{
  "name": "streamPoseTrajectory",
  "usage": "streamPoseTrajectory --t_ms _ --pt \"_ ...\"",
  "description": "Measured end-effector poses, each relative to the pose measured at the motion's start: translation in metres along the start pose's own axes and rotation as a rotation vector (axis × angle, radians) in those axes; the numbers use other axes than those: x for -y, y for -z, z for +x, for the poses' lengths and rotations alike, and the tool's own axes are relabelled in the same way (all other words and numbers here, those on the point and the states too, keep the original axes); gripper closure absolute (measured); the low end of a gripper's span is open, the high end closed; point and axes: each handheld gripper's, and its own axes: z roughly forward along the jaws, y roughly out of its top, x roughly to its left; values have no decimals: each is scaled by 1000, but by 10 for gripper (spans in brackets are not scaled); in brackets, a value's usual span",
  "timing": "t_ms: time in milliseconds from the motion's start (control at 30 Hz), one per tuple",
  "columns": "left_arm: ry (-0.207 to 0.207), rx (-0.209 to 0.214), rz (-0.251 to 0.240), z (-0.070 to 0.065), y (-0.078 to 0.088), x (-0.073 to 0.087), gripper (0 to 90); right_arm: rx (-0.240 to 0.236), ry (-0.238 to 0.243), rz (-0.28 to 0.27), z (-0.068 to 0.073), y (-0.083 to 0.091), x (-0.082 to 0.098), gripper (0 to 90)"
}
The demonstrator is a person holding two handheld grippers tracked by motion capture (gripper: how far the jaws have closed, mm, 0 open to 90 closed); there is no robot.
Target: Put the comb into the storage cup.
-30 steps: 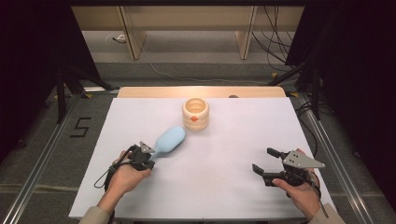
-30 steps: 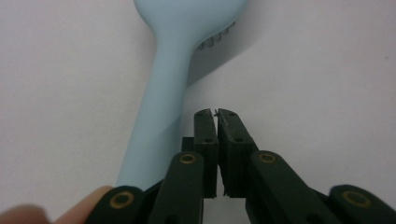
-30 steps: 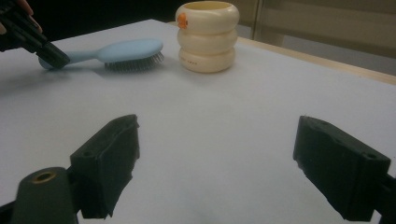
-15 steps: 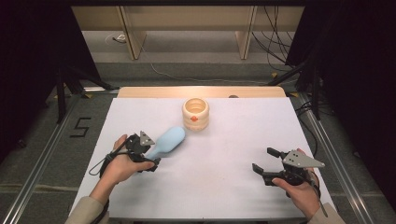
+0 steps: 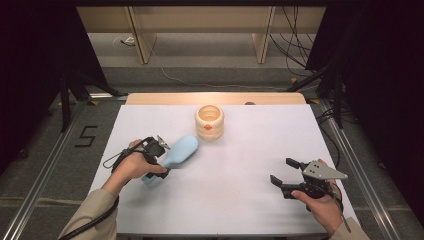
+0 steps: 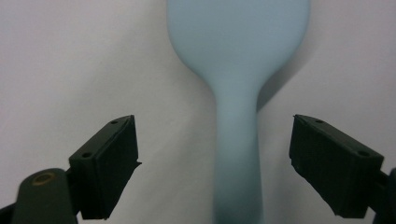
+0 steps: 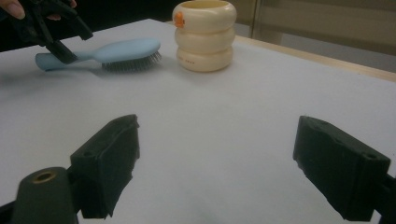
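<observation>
Black jaws of the left gripper (image 6: pixel 215 172) stand spread on either side of the pale blue hairbrush (image 6: pixel 236 93), whose handle runs between them untouched, bristles down on the white surface (image 5: pixel 240 200). No grasp is made yet; closing on the handle seems next. The right gripper (image 5: pixel 289 176) waits well apart, jaws spread and empty. A cream ringed pot (image 5: pixel 209 121) stands beyond the brush.

A pale blue hairbrush (image 6: pixel 236 93) lies on the white tabletop (image 6: pixel 70 70), its handle running down between the two black jaws. The jaws stand wide apart, one on each side of the handle, neither touching it.
</observation>
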Motion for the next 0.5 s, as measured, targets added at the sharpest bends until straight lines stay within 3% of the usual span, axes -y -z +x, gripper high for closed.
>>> streamPoseTrajectory --t_ms 200,500 --pt "-13 29 51 2 -4 -6 166 -1 0 0 0 0 0 155" --pt "-9 45 65 3 -10 -10 208 1 1 1 0 0 0 155"
